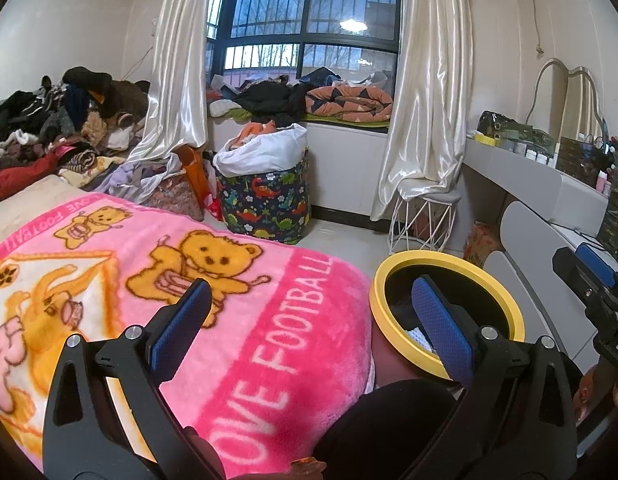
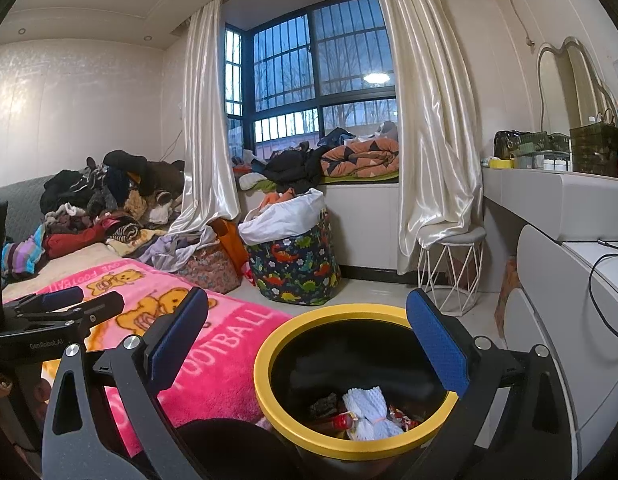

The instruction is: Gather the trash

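A black trash bin with a yellow rim [image 2: 269, 380] stands on the floor beside the bed. Inside it lie a white foam net [image 2: 367, 408], red wrappers [image 2: 403, 418] and dark scraps. My right gripper [image 2: 309, 340] is open and empty, held above the bin's mouth. My left gripper [image 1: 313, 316] is open and empty, over the edge of the pink bear blanket [image 1: 229, 280], with the bin [image 1: 509, 300] at its right finger. The right gripper also shows at the right edge of the left wrist view [image 1: 589, 276].
A dinosaur-print laundry basket [image 2: 297, 264] stands by the window seat. A clothes pile [image 2: 109, 208] covers the far end of the bed. A white wire stool [image 2: 449, 272] and a grey vanity desk [image 2: 569, 208] with bottles are at the right.
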Demonstrator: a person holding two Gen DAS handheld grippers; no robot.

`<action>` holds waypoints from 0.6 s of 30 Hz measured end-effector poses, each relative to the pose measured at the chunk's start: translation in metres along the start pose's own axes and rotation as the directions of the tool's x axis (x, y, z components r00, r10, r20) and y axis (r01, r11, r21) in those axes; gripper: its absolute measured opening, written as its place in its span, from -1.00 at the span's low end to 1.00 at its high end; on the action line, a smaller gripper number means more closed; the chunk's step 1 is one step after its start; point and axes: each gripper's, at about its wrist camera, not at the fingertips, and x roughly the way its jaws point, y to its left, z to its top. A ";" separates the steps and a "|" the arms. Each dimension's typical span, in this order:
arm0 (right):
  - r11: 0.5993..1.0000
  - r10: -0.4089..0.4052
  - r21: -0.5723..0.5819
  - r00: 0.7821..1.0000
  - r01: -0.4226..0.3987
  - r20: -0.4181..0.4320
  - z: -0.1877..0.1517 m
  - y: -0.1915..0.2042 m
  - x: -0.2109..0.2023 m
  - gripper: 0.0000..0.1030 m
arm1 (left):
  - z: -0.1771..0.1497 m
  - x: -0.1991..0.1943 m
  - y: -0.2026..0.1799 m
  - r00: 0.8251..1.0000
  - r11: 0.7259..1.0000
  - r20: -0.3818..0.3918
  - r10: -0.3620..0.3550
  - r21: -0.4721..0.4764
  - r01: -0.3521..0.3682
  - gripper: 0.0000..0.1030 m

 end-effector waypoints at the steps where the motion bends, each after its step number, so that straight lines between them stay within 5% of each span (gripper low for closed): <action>1: 1.000 0.000 0.000 1.000 0.000 -0.001 0.001 0.001 0.000 0.88 | 0.000 0.000 -0.001 1.000 1.000 0.000 0.000 0.000 0.000 0.79; 18: 1.000 -0.001 0.000 1.000 0.001 -0.001 0.001 0.002 -0.002 0.88 | 0.004 0.000 -0.004 1.000 1.000 0.004 0.006 0.003 -0.006 0.79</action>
